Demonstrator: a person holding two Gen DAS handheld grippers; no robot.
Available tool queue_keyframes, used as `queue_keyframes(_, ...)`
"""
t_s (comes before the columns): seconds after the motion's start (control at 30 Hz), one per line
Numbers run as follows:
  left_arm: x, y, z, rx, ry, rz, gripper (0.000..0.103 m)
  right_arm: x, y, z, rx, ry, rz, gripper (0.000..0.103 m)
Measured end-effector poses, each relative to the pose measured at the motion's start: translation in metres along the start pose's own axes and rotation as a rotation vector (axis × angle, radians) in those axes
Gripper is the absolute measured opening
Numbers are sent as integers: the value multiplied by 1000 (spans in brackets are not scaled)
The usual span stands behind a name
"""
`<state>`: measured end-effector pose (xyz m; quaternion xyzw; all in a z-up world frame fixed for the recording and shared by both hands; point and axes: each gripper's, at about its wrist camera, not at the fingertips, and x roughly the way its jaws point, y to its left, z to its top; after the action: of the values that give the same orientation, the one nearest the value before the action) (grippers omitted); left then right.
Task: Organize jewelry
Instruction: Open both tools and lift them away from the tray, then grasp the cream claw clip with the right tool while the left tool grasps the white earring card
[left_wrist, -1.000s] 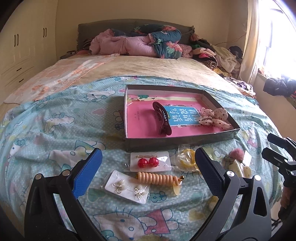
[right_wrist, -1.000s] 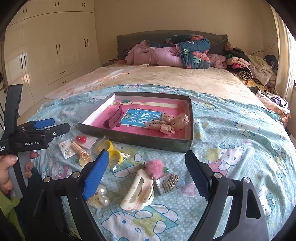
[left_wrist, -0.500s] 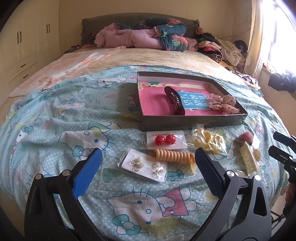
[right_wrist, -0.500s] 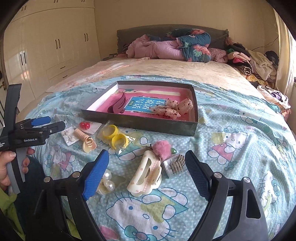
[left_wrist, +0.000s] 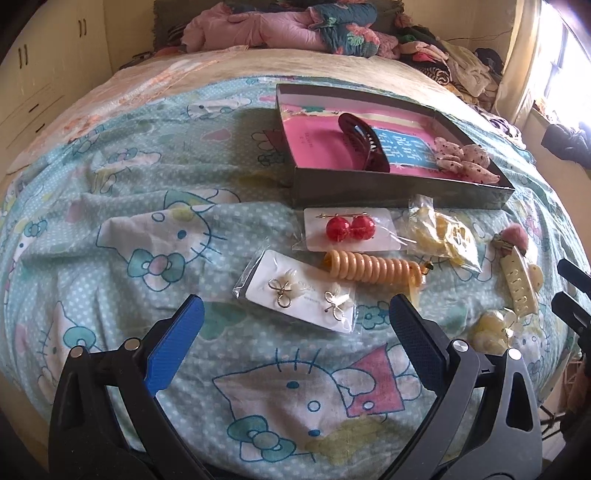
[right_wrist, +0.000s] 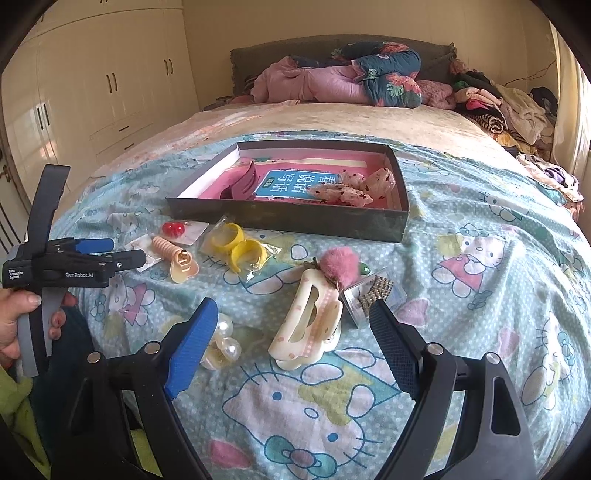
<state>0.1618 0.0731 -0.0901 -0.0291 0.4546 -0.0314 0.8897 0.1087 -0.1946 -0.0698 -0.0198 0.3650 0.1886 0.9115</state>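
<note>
A dark box (left_wrist: 399, 192) (right_wrist: 295, 218) with a pink floor lies on the bed, holding a maroon claw clip (left_wrist: 364, 142) and a dotted bow (left_wrist: 463, 160). In front of it lie a card of red ball earrings (left_wrist: 349, 229), an orange spiral tie (left_wrist: 373, 267), a card of gold bow earrings (left_wrist: 303, 295), bagged yellow rings (right_wrist: 238, 247), a cream claw clip (right_wrist: 308, 321), a pink pompom (right_wrist: 338, 264) and a pearl clip (right_wrist: 221, 339). My left gripper (left_wrist: 295, 328) is open and empty just short of the bow earring card. My right gripper (right_wrist: 291, 332) is open, empty, over the cream clip.
Folded quilts (right_wrist: 343, 77) and a pile of clothes (right_wrist: 495, 103) lie at the head of the bed. White wardrobes (right_wrist: 92, 88) stand to the left. A small clear box with a rhinestone piece (right_wrist: 373, 295) lies beside the cream clip.
Both grippers have pulled back and tilted down toward the loose items before the box. Nothing was picked up and both stay open.
</note>
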Motion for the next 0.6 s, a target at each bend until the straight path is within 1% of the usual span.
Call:
queue_keyframes(0.07, 3, 6, 1, -20, 8, -9, 92, 2, 1, -1, -1, 3, 1, 82)
queue_keyframes(0.17, 10, 9, 4, -17, 32, -31, 92, 5, 2, -1, 1, 12, 8, 82)
queue_keyframes(0.23, 14, 4, 5, 14, 44, -32, 92, 8, 2, -2, 5, 19, 12, 82)
queue_keyframes(0.4, 22, -15, 8, 133, 56, 8, 92, 18, 0, -4, 28, 53, -3, 82)
queue_keyframes(0.47, 26, -19, 8, 159, 69, 17, 91, 22, -1, -5, 41, 66, -4, 81)
queue_keyframes(0.5, 29, -20, 8, 166, 76, 21, 90, 25, -2, -5, 44, 74, -7, 81)
queue_keyframes(0.53, 31, -20, 8, 171, 82, 17, 88, 26, -2, -5, 47, 78, -10, 76)
queue_keyframes(0.57, 31, -20, 8, 173, 82, 13, 85, 28, -3, -5, 53, 81, -14, 73)
queue_keyframes(0.6, 31, -20, 9, 173, 78, 9, 80, 31, -4, -6, 63, 91, -14, 69)
